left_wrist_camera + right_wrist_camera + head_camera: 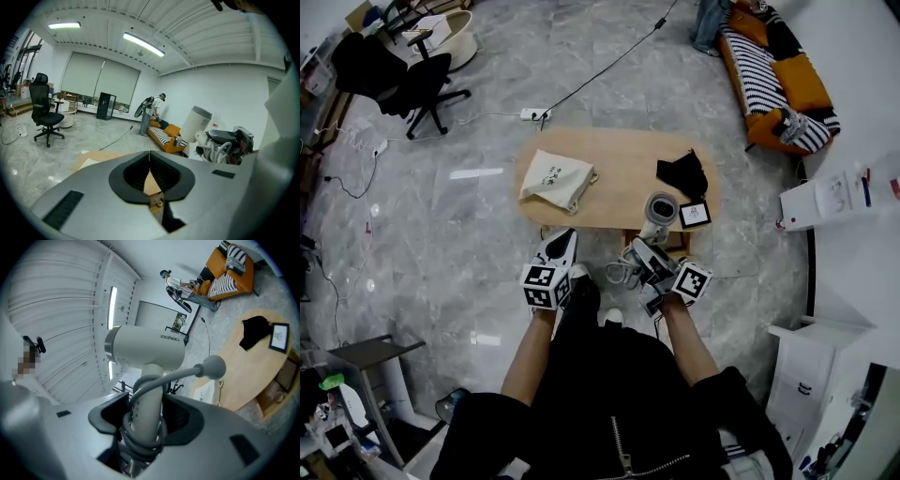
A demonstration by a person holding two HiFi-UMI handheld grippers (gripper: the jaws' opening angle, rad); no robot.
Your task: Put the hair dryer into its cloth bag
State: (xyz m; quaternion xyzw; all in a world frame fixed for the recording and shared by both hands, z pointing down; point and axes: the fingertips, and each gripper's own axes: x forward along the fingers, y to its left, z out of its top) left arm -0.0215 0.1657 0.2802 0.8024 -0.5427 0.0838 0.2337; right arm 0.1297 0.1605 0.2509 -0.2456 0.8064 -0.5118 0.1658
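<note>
Grey stone floor lay all around one low wooden table (pixel 619 155). On the table sat one cream cloth bag (pixel 555 179), one black cloth (pixel 682 173) and one small picture frame (pixel 694 214). There were two grippers. The right gripper (pixel 145 420) had its jaws wide and squeezed the handle of the one white hair dryer (pixel 145 350), by the table's near edge, apart from the bag. The left gripper (pixel 149 157) was closed tight with nothing in it.
</note>
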